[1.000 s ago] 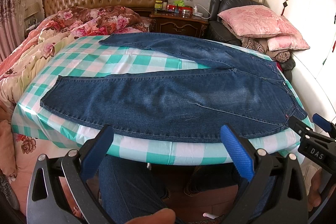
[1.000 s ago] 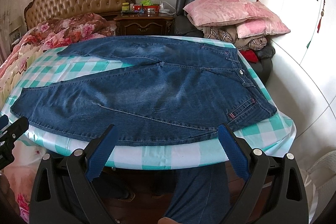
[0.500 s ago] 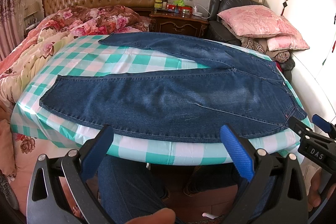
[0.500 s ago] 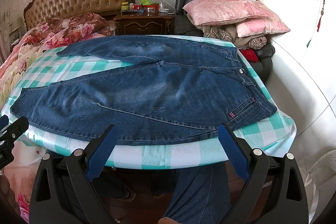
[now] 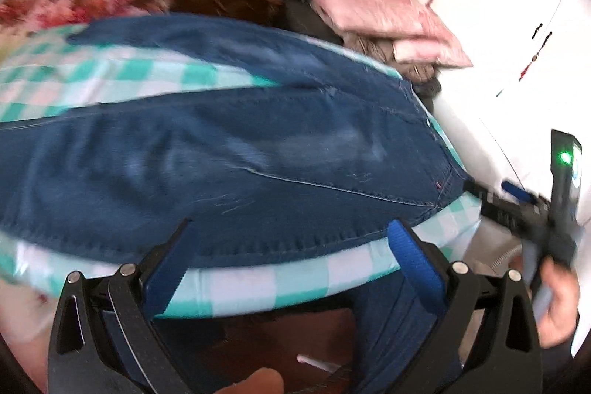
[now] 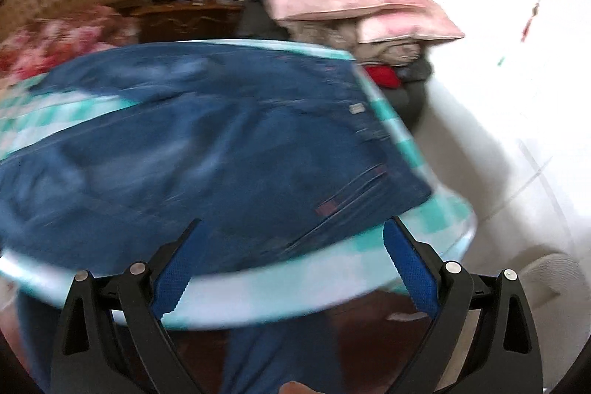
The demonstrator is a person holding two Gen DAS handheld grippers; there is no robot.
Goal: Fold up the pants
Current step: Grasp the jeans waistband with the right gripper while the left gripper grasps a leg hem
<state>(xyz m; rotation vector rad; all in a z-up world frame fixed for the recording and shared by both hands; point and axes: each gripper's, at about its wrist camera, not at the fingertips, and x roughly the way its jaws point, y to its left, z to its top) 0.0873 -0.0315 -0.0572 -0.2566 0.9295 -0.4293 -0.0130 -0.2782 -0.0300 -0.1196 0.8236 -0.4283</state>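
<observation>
Plainly, left claw (image 5: 290, 252) wide open, right claw (image 6: 290, 252) likewise, above jeans (image 5: 229, 154).

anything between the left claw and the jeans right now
Only a bare strip of checked tablecloth at the table edge separates the open left claw from the jeans, seen in the left wrist view.

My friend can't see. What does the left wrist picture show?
Blue jeans lie spread flat on a green-and-white checked table, a bit blurry. The left gripper hovers at the near edge, jaws open and empty. Pink pillows sit behind.
</observation>
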